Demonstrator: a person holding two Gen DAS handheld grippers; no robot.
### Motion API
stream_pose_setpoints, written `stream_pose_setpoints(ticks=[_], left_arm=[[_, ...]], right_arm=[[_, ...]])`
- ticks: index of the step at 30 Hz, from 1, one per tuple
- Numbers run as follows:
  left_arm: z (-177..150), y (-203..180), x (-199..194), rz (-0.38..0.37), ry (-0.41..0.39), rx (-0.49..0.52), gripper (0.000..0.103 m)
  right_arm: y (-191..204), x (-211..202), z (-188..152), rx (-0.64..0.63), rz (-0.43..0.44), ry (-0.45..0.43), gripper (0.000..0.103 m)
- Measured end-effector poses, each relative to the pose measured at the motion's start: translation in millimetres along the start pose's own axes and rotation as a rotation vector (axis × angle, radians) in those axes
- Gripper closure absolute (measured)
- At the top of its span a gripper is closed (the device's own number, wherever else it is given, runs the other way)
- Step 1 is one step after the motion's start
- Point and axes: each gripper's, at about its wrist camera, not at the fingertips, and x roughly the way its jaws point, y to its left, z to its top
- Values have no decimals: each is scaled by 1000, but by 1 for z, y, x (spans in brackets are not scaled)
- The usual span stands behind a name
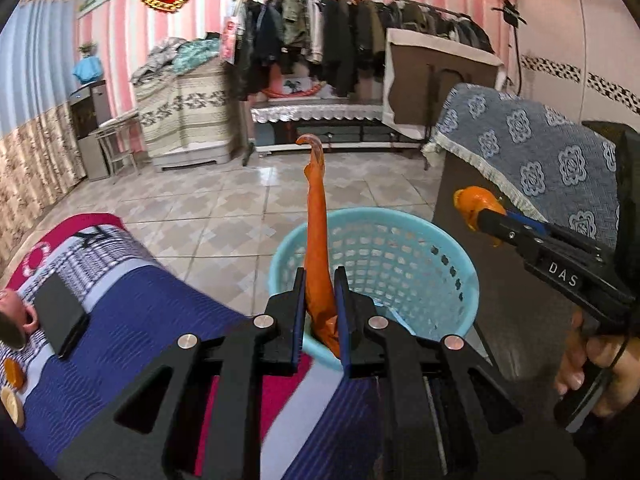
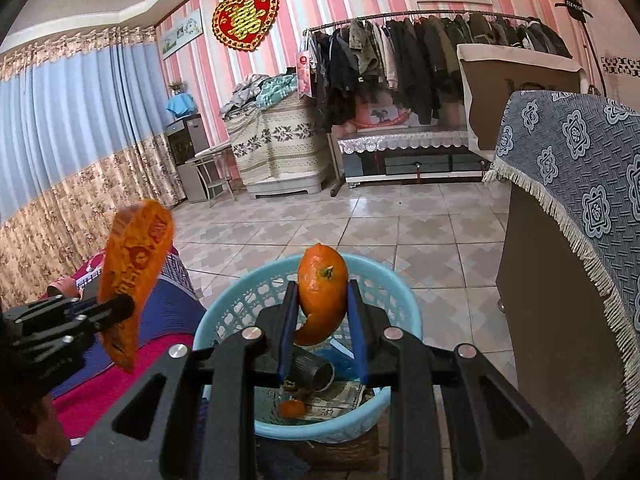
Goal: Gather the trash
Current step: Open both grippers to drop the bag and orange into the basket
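Orange flat snack wrapper (image 1: 318,240) is clamped in the left tongs (image 1: 319,280). Curled orange peel (image 2: 322,296) is clamped in the right tongs (image 2: 322,300). Both hang above the light-blue perforated plastic basket (image 2: 224,312).

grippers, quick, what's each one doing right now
left gripper: shut on orange wrapper
right gripper: shut on orange peel

A: What carries everything here?
B: A worktop under a striped blue, white and crimson cloth (image 1: 168,320). A flat black rectangular device (image 1: 62,318) lies on it, with two small orange pieces (image 1: 12,374) near its edge.
A: And the light blue perforated plastic basket (image 1: 404,256)?
B: Just beside the worktop, above the patterned tiled floor (image 1: 224,204).
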Motion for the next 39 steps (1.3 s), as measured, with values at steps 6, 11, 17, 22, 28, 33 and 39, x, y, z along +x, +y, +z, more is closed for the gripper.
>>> stream_pose_setpoints(ticks=[6,11,17,22,28,33,39], left_arm=[[4,-10,35,-28,31,17,90],[12,-3,69,-27,60,-26,89],[11,7,83,28,48,-50,44],[11,12,76,90,23,-43,25],[9,27,52,175,-47,-80,12],[10,43,37,231,-94,-132,8],[6,68,28,248,-86,-205,7]], right_arm=[[-9,7,-3,10,-7,17,78],[-11,15,-7,17,-18,39,78],[-12,23,-11,11,-26,56,78],[-9,30,-16,10,-25,70,78],[-3,35,-18,-22,-40,75,78],[7,42,-15,-35,-31,77,78],[29,53,-8,-69,-40,65,73]])
